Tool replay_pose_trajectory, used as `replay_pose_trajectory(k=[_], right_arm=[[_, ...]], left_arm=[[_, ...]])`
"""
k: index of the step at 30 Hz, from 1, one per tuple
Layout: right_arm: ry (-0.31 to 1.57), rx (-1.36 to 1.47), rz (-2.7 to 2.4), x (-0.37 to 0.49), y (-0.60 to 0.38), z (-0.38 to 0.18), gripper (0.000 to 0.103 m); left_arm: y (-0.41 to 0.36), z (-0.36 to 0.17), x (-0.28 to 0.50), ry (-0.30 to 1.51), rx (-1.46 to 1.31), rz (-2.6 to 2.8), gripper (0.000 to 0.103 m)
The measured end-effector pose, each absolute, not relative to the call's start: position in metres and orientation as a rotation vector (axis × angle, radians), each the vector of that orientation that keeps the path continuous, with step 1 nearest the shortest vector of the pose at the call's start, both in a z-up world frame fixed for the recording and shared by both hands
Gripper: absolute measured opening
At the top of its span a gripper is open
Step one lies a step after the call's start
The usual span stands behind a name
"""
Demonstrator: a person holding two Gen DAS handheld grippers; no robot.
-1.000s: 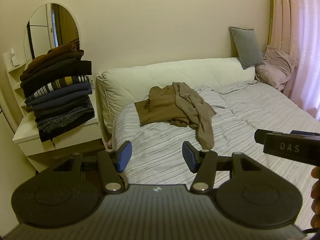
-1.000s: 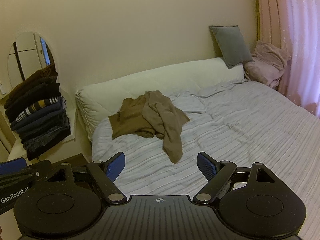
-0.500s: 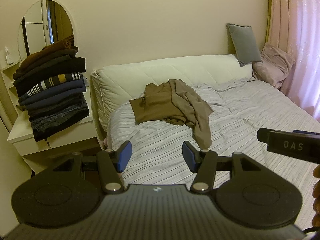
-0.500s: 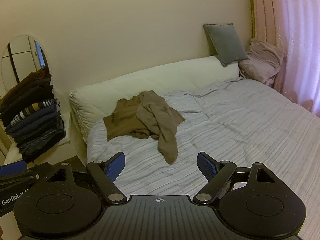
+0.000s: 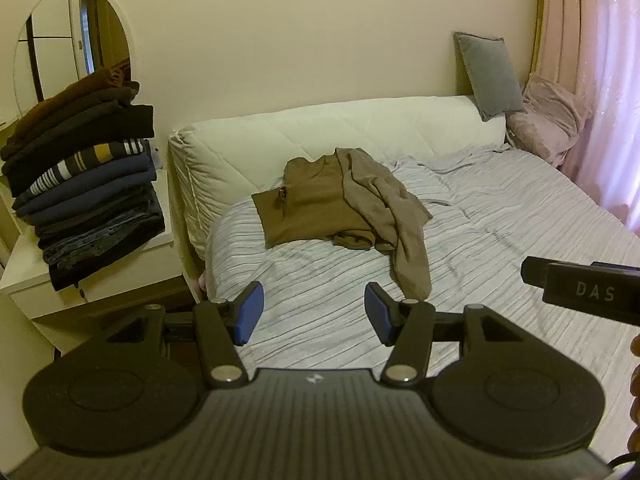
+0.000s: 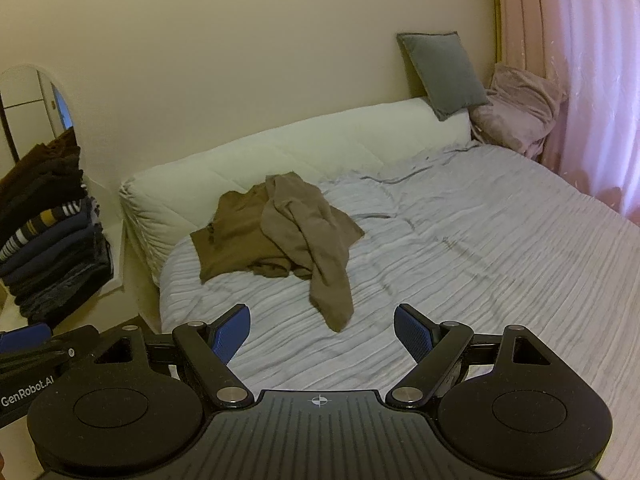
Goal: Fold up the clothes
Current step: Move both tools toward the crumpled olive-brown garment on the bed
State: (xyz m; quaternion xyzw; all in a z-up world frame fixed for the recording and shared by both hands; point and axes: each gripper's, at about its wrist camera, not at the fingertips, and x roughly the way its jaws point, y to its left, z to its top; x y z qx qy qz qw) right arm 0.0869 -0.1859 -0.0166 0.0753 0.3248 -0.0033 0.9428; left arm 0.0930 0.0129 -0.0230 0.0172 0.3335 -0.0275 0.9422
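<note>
Both left tongs (image 5: pixel 311 312) and right tongs (image 6: pixel 322 334) released, well short of the brown shirt (image 6: pixel 280 232) crumpled on the bed (image 6: pixel 500 248) near its headboard; soft, limp, light; probably grip at hem or shoulders.

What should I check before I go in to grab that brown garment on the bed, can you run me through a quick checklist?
1. Left gripper open and holding nothing: ok.
2. Right gripper open and holding nothing: ok.
3. Brown garment in view from both wrist cameras: ok.
4. Garment laid flat for folding: not ok; it lies crumpled near the headboard cushion, one part trailing toward the grippers.
5. Bed around the garment free of other items: ok; the grey pillow sits at the far corner.
6. Whether it is one garment or two overlapping: cannot tell.
</note>
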Motion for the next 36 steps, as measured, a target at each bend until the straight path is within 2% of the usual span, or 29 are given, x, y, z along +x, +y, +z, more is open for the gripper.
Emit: replay_pose_trajectory(k=[36], right_arm=[[0.799, 0.254, -0.110, 0.290, -0.192, -0.075, 0.082]], left_arm=[[0.021, -0.066, 0.338, 0.829, 0.115, -0.179, 0.052]])
